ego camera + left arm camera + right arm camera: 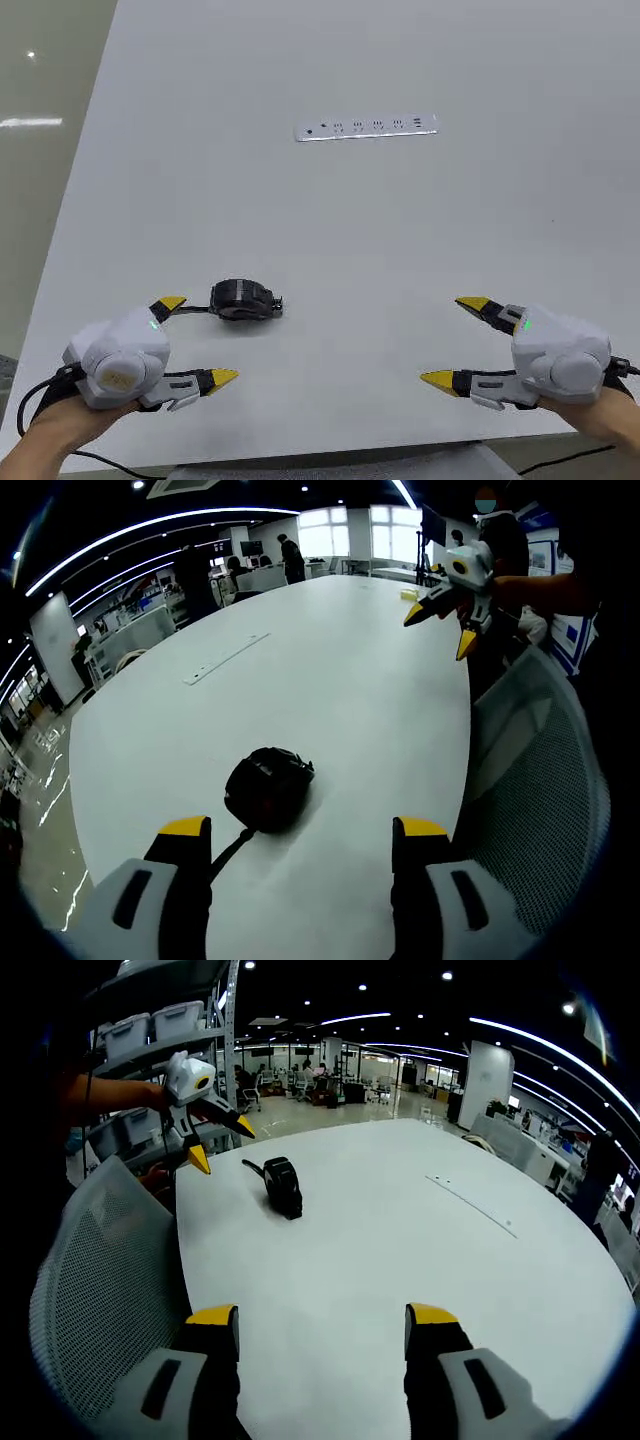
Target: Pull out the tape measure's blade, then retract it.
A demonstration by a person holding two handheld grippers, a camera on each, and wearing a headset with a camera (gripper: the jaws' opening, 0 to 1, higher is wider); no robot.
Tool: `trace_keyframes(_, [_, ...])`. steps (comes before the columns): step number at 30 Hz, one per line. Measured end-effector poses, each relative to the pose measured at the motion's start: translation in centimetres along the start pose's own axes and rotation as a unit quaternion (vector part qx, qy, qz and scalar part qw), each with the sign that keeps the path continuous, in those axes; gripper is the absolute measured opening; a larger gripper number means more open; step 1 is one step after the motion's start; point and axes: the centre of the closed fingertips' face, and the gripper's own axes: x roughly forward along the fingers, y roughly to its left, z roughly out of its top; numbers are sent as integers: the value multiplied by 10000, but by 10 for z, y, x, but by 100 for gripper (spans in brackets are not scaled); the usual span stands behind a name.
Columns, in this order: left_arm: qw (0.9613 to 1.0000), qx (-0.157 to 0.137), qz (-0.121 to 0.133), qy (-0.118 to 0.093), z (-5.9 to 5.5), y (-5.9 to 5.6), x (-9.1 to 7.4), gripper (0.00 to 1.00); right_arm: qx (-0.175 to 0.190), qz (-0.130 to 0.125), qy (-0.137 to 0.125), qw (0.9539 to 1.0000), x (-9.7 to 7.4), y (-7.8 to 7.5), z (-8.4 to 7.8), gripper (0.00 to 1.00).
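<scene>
Tape measure [243, 299]: near left on table [400, 230] | left gripper [198, 338]: jaws spread wide, empty, beside it | right gripper [453, 340]: likewise spread, empty

Jaws wide apart on left gripper [197, 339], low over white table [350, 230]; black tape measure [243, 299] just beyond its far yellow tip, not touching. Same spread on right gripper [456, 340], well apart from it. Far ahead of both, power strip [366, 128].
</scene>
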Motion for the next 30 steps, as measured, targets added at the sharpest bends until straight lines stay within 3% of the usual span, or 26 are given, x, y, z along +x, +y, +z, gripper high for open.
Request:
trace_keyframes(14, [9980,531,-258,228,-2,17,26,60,-267,401,71,9988,33,-1,9,60])
trace_keyframes(30, [9898,1207,-577,496,-5,34,52,50,-625,778,85,9950,72,-3,22,53])
